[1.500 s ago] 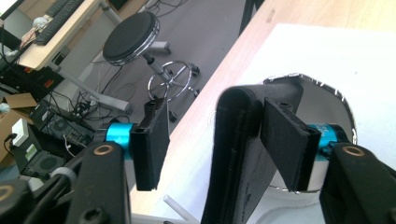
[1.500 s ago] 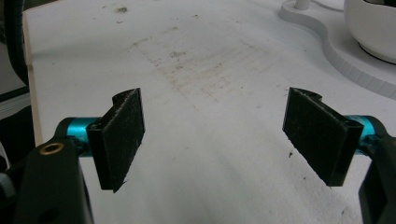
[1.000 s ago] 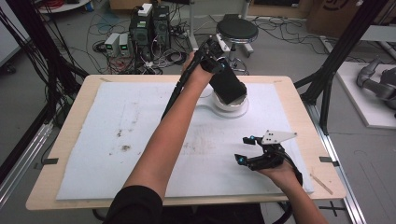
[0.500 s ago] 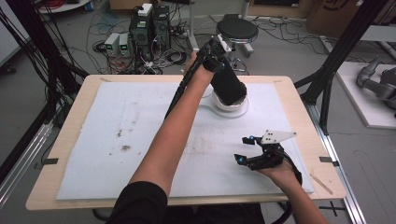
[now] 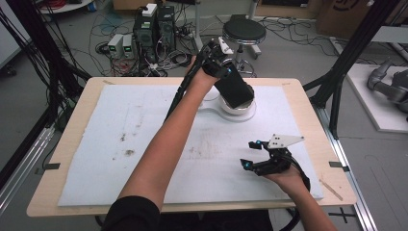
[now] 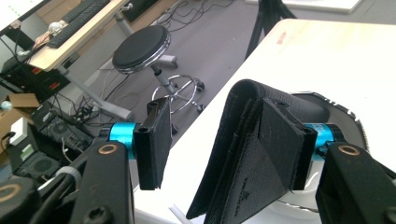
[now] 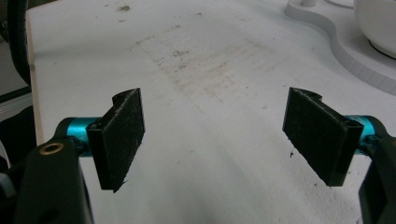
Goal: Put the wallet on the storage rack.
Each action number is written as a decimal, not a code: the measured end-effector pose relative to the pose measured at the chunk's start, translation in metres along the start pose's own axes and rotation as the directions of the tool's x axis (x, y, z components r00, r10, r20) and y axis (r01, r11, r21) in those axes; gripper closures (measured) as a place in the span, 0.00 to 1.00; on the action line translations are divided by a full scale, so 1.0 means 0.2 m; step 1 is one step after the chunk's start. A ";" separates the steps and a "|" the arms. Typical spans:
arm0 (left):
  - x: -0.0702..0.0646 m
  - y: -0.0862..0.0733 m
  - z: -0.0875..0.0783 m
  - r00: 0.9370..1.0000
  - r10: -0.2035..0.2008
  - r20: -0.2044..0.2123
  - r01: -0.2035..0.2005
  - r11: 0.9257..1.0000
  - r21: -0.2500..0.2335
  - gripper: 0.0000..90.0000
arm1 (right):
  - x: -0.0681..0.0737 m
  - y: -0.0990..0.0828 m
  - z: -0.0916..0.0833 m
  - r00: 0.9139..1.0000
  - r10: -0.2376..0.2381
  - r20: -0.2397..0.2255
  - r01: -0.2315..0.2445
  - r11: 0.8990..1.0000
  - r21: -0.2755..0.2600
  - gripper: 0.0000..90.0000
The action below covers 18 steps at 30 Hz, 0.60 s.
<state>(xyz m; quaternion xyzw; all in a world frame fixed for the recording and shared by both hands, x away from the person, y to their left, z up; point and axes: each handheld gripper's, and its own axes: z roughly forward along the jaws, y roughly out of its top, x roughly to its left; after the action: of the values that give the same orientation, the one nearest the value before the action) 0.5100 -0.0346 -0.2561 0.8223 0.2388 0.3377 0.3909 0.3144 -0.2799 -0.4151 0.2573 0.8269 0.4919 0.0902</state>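
Note:
A folded black leather wallet stands tilted over a white bowl at the far middle of the table. My left gripper reaches down on it from behind. In the left gripper view the wallet leans against the right pad, and a clear gap separates it from the left pad. The jaws have just been opening, with the wallet still between them. My right gripper rests open above the white mat at the near right, with nothing between its pads.
The bowl sits on a flat white base on the stained white mat that covers the wooden table. A black stool, computer boxes and cables stand on the floor beyond the far edge.

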 end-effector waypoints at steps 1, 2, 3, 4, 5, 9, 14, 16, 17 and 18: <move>0.00 0.00 -0.01 1.000 -0.006 0.006 0.006 1.000 -0.009 0.49 | 0.00 0.00 0.00 1.000 0.000 -0.001 0.000 1.000 0.000 0.24; 0.00 0.00 -0.02 1.000 -0.006 0.010 0.006 1.000 -0.016 0.49 | 0.00 0.00 0.00 1.000 0.000 0.000 0.000 1.000 0.002 0.24; 0.01 0.00 -0.03 1.000 -0.008 0.014 0.008 1.000 -0.017 0.49 | 0.01 0.00 0.01 1.000 0.000 -0.001 0.000 1.000 0.004 0.24; 0.01 0.00 -0.04 1.000 -0.009 0.017 0.009 1.000 -0.020 0.49 | 0.01 0.00 0.01 1.000 0.001 0.000 -0.001 1.000 0.003 0.24; 0.01 0.00 -0.05 1.000 -0.009 0.016 0.009 1.000 -0.027 0.48 | 0.01 0.00 0.01 1.000 -0.001 0.001 0.001 1.000 0.004 0.24; 0.02 -0.01 -0.09 0.999 -0.024 0.029 0.025 0.999 -0.041 0.48 | 0.01 0.00 0.01 1.000 0.000 0.001 0.000 1.000 0.004 0.24; 0.03 -0.02 -0.15 0.995 -0.056 0.079 0.062 0.995 -0.081 0.46 | 0.00 0.00 0.01 1.000 0.003 0.004 -0.003 1.000 0.008 0.24; 0.03 -0.03 -0.17 0.992 -0.067 0.108 0.077 0.992 -0.098 0.46 | 0.00 0.00 0.01 1.000 0.003 0.005 -0.003 1.000 0.004 0.24; 0.03 -0.03 -0.18 0.990 -0.074 0.120 0.087 0.991 -0.102 0.45 | 0.00 0.00 0.01 1.000 0.005 0.006 -0.005 1.000 0.003 0.24; 0.04 -0.03 -0.19 0.989 -0.075 0.131 0.089 0.990 -0.107 0.45 | 0.00 0.00 0.01 1.000 0.003 0.011 -0.003 1.000 0.003 0.24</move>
<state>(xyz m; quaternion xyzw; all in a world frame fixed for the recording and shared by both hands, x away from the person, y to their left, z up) 0.4860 -0.0082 -0.2407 0.8081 0.2276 0.2815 0.4647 0.3157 -0.2786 -0.4162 0.2614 0.8267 0.4894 0.0935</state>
